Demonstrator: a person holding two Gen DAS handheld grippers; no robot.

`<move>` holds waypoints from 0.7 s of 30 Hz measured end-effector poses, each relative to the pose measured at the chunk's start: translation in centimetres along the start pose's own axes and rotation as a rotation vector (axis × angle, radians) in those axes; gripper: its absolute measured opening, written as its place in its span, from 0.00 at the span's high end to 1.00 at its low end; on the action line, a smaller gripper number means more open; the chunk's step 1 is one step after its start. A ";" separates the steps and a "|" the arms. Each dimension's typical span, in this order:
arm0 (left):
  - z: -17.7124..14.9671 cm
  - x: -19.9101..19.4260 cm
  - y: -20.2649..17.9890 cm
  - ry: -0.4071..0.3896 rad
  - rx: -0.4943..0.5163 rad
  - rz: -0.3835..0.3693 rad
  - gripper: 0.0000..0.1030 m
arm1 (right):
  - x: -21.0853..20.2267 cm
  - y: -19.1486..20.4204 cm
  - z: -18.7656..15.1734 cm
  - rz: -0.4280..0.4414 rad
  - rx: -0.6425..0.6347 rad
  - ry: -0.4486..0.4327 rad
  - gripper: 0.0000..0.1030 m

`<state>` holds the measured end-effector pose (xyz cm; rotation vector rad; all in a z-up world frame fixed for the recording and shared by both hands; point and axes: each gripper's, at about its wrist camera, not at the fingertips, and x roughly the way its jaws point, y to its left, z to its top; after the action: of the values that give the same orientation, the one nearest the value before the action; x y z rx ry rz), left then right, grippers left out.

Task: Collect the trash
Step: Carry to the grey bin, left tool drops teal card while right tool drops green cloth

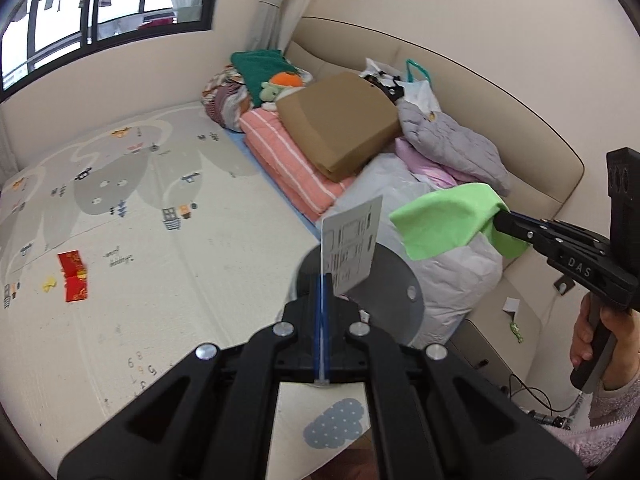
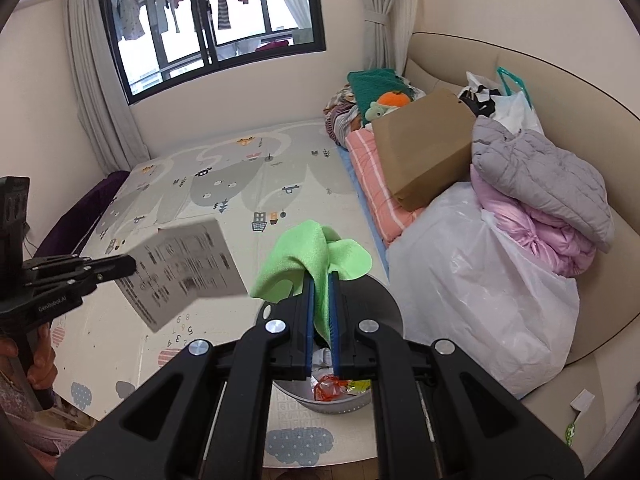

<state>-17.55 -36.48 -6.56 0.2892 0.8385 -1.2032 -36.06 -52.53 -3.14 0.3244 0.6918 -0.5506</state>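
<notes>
Right hand-held gripper (image 2: pixel 322 280) clamping green cloth (image 2: pixel 308 260), wrappers (image 2: pixel 332 388) in bin (image 2: pixel 344 404)

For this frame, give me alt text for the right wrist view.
The right gripper pinches a green cloth above a round metal bin holding wrappers. At left, the left gripper holds a printed card over the play mat.

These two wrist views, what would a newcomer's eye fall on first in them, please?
First, the bright green cloth pinched in the right claw, held above a metal bin with wrappers inside. Next, the printed grey card clamped in the left claw, held up over the play mat. Beyond that, a red envelope lying on the mat at the left of the left wrist view.
</notes>
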 end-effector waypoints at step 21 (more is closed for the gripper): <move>2.9 7.6 -5.6 0.051 0.078 0.009 0.38 | -0.1 -5.5 -2.0 -0.010 0.110 0.020 0.94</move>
<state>-20.55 -45.58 -8.69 0.3882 0.8345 -1.2264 -40.31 -56.00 -5.12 0.4296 0.6847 -0.5972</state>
